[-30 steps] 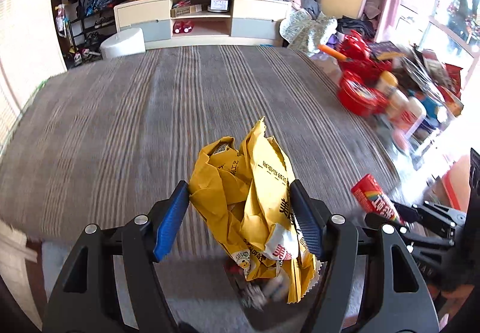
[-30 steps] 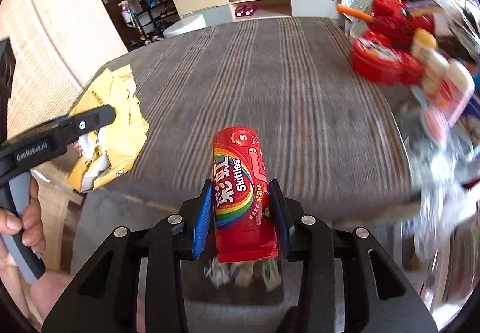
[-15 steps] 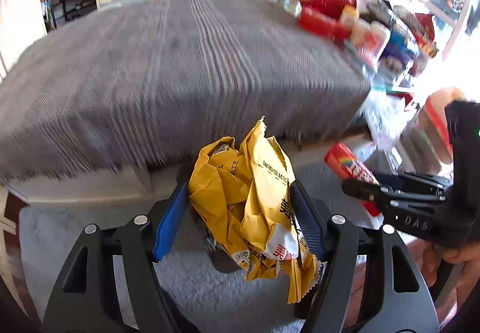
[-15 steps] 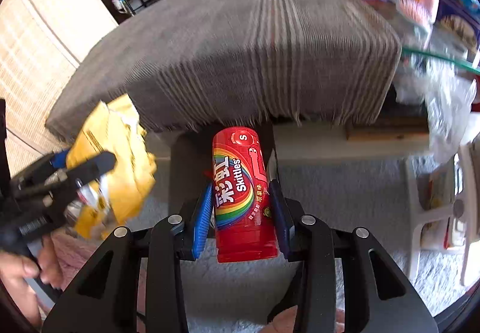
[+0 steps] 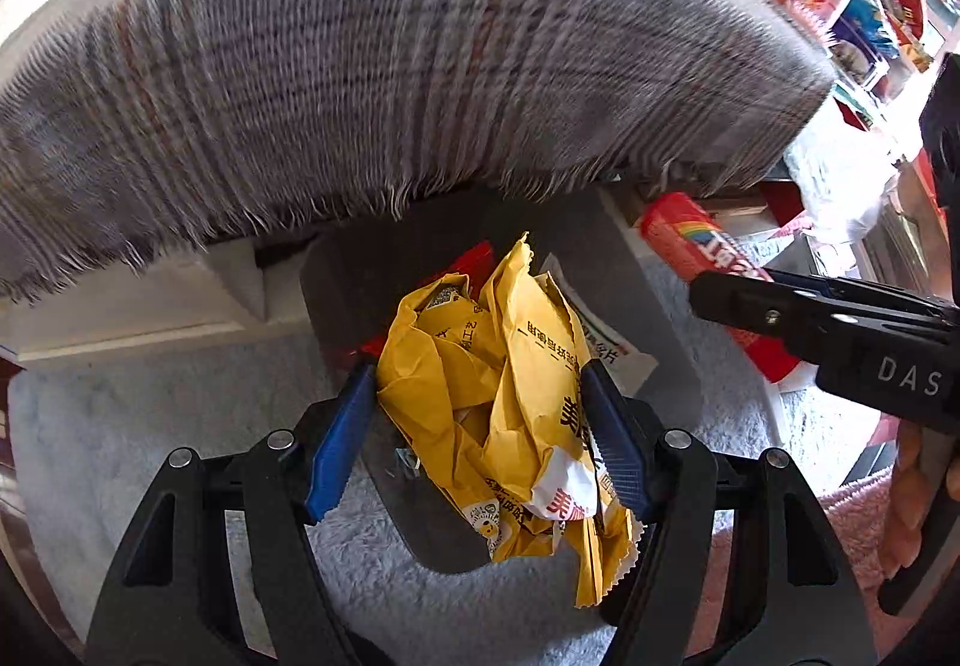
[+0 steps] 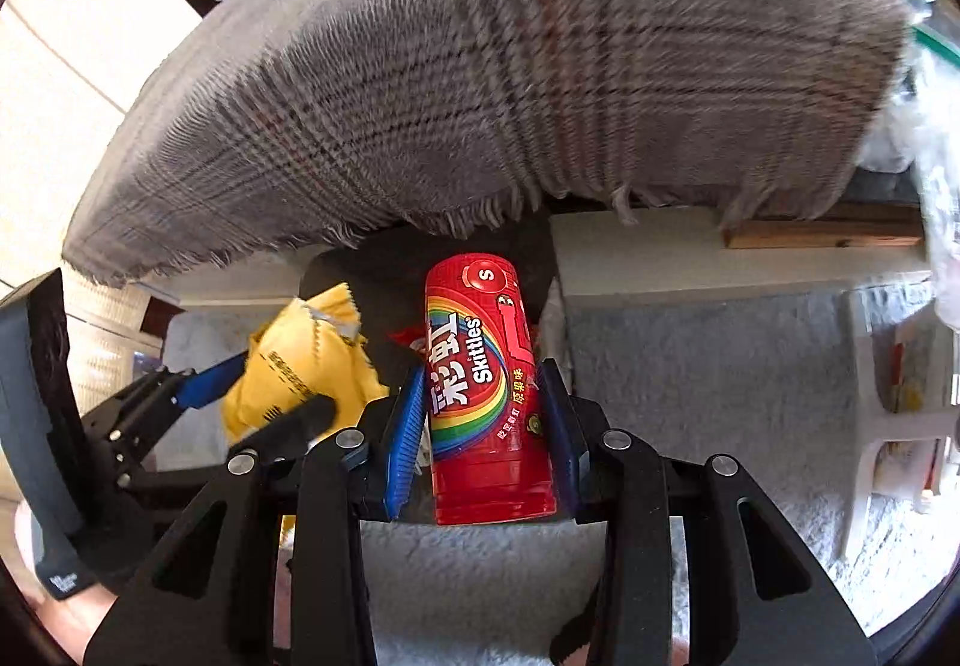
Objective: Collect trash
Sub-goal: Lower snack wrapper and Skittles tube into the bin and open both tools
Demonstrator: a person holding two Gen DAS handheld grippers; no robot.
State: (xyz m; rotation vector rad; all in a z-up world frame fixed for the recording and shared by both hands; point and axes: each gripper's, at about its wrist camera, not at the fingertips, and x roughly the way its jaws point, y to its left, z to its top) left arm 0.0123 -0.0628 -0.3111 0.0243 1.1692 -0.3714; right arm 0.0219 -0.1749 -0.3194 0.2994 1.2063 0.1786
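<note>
The left gripper (image 5: 480,444) jaws clamp a crumpled yellow wrapper (image 5: 510,390) above what looks like a dark bin (image 5: 336,282), below the grey blanket (image 5: 390,54).

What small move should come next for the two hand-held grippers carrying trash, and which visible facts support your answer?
Probably open the jaws to drop both pieces. The left gripper clamps a crumpled yellow paper wrapper and the right gripper a red Skittles tube, both directly above the dark bin, which already holds wrappers.

A home: fringed plaid blanket (image 5: 420,54), shaggy rug (image 6: 708,366), household clutter.
</note>
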